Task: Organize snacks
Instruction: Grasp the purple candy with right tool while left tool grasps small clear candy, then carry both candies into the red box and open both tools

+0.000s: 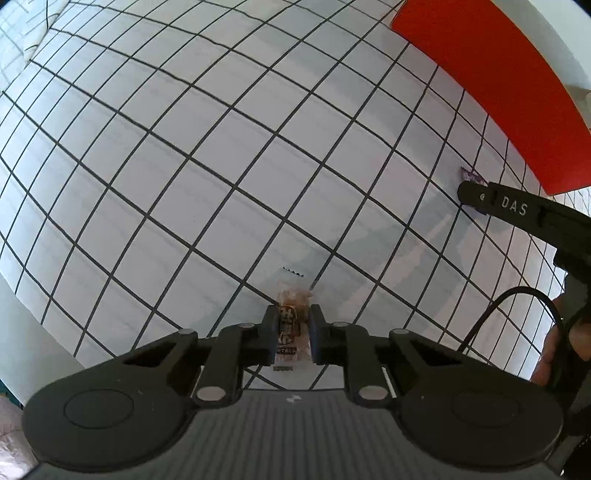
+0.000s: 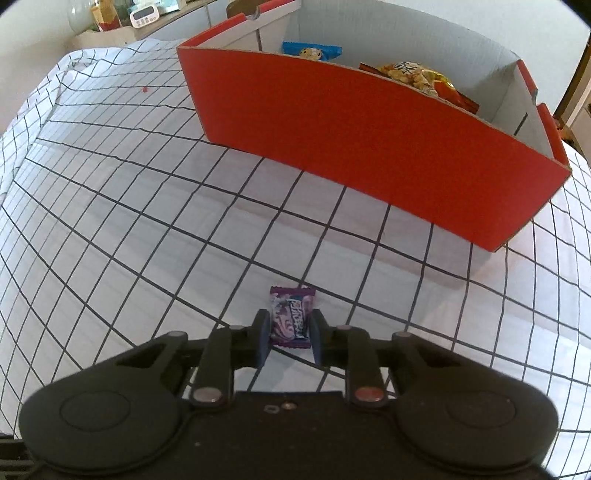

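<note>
A small clear packet with a brown snack [image 1: 291,325] lies on the checked cloth [image 1: 221,147], and my left gripper [image 1: 293,328] points straight down, shut on it from both sides. A purple candy packet [image 2: 290,317] lies on the same cloth [image 2: 147,221] with my right gripper [image 2: 290,328] shut on it. In the left wrist view the right gripper's finger [image 1: 491,201] shows at the right edge over the purple packet [image 1: 472,175]. The red cardboard box [image 2: 369,147] stands behind, holding a blue packet [image 2: 312,51] and an orange snack bag [image 2: 417,77].
The red box's wall [image 1: 498,85] fills the upper right of the left wrist view. A hand [image 1: 557,347] and a black cable [image 1: 517,295] sit at the right edge. Beyond the cloth, a counter with a white timer [image 2: 144,15] and jars stands at the back left.
</note>
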A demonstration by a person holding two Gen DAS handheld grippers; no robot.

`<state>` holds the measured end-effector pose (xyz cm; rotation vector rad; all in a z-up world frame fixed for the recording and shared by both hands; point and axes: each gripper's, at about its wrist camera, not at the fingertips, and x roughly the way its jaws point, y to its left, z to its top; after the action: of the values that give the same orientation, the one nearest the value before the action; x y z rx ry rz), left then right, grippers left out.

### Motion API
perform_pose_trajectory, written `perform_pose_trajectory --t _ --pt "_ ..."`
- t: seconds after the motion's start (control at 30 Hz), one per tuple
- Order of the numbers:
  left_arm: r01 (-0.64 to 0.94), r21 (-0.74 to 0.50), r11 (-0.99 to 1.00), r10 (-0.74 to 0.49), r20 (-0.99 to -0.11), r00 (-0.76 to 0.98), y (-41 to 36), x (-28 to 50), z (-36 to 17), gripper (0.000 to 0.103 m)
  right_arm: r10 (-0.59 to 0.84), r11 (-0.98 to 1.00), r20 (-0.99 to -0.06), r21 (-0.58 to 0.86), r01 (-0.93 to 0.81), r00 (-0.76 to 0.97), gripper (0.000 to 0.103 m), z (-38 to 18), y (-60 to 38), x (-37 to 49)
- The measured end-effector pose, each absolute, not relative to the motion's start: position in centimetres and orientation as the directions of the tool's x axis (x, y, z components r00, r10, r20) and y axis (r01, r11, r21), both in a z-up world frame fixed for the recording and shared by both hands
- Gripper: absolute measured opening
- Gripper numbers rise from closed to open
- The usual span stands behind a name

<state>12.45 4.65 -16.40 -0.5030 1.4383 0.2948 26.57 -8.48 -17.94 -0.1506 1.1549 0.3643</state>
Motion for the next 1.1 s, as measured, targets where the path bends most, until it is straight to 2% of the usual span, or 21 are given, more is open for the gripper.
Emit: perform_pose_trajectory --t 0.23,0.57,1.1 --pt "-0.459 -0.190 0.868 -0.117 -0.976 0.182 5.6 12.5 -14.4 0.016 0.282 0.931 -0.892 0.166 -0.325 0.352 0.021 -16.2 -10.7 25.6" --pt "-0.318 -0.203 0.926 -0.099 -0.944 0.314 5.3 14.1 -9.3 0.016 0.352 0.920 -0.830 0.223 -0.322 0.431 0.021 -10.4 -13.0 23.4" --pt "-0.077 -0.189 0.979 -0.132 -0.873 0.469 4.3 16.8 -2.2 0.016 0.310 0.949 -0.738 0.207 -0.236 0.599 0.021 -3.5 -13.8 20.1"
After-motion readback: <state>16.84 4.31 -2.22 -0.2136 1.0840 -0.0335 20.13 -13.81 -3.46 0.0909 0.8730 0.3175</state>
